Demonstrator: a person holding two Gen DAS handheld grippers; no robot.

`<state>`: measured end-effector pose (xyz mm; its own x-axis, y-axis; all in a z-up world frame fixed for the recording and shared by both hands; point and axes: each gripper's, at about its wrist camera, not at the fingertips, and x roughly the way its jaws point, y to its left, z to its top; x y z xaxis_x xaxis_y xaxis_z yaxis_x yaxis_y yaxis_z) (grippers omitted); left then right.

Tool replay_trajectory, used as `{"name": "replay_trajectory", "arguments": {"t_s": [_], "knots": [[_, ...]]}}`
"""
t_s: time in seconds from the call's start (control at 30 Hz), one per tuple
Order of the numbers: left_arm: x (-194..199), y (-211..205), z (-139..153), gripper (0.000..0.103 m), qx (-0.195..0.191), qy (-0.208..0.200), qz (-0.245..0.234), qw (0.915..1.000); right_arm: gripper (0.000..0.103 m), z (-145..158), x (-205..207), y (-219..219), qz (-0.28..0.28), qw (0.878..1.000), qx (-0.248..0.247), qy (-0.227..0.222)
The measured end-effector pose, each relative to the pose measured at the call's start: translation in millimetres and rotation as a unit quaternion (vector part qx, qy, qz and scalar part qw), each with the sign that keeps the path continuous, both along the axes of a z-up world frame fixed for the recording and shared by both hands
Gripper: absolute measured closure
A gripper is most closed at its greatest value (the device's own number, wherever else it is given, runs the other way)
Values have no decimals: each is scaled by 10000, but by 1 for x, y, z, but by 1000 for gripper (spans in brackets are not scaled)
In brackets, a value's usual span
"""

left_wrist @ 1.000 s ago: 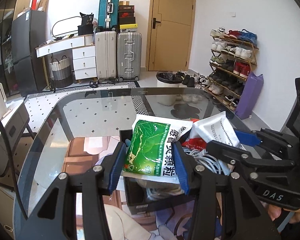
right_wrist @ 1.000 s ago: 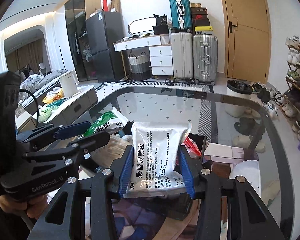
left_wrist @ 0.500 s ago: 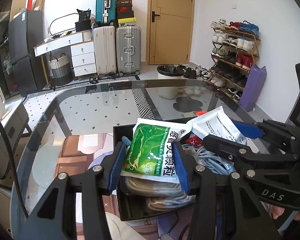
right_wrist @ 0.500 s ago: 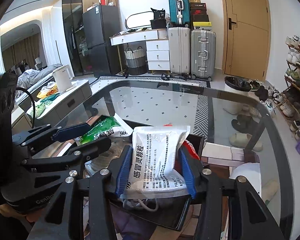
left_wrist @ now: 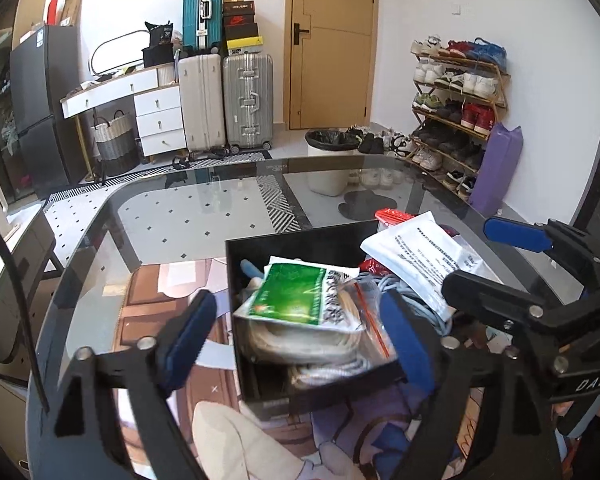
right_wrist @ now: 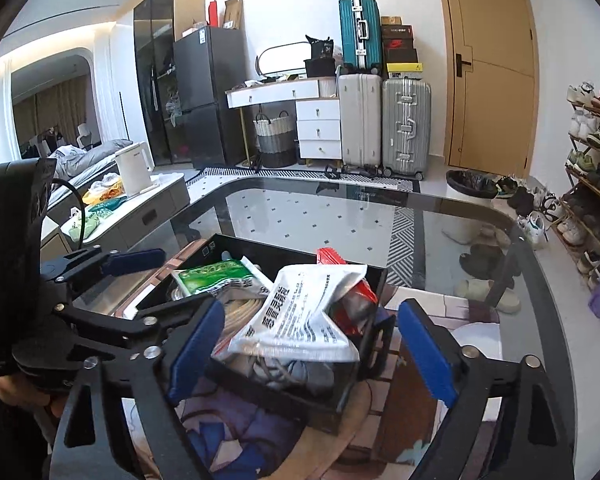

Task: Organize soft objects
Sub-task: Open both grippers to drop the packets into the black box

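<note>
Two wrist fisheyes, side by side, each looking forward and down along own jaws, close over the black box (left_wrist: pixel 300 240) on the glass bench (left_wrist: pixel 160 216). Left view from the box's left, taking in the right gripper (left_wrist: pixel 512 264) at right edge. Right view from the box's right, taking in the left gripper (right_wrist: pixel 140 280) at left. Shared: box (right_wrist: pixel 268 248), bench, suitcases (left_wrist: pixel 224 100), door (right_wrist: pixel 492 64).

Two sachets lie ahead of the claws in one black box (right_wrist: pixel 364 354): one green sachet (left_wrist: pixel 296 298), one white sachet (right_wrist: pixel 300 320). Behind stand three suitcases (left_wrist: pixel 246 100).
</note>
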<state>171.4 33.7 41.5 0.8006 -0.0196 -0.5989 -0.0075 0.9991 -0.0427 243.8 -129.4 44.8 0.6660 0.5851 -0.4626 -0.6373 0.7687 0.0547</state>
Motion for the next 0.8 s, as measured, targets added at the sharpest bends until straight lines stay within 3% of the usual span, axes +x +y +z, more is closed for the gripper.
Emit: {"name": "replay_trajectory", "arguments": {"t_s": [0.07,0.17,0.5,0.8], "knots": [[-7,2,2,12,-62,-33,-32,10000,3,-1,-7,-7,21,10000,72,-34],[-17,5,4,0,-37,-128,34,9999,3,1,-18,-11,34,9998,146,-128],[-52,9,3,0,115,-387,181,9990,1,-7,-59,-26,206,9977,382,-512],[-68,22,-9,0,19,-491,336,9982,1,-20,-72,-34,213,9974,415,-545]]}}
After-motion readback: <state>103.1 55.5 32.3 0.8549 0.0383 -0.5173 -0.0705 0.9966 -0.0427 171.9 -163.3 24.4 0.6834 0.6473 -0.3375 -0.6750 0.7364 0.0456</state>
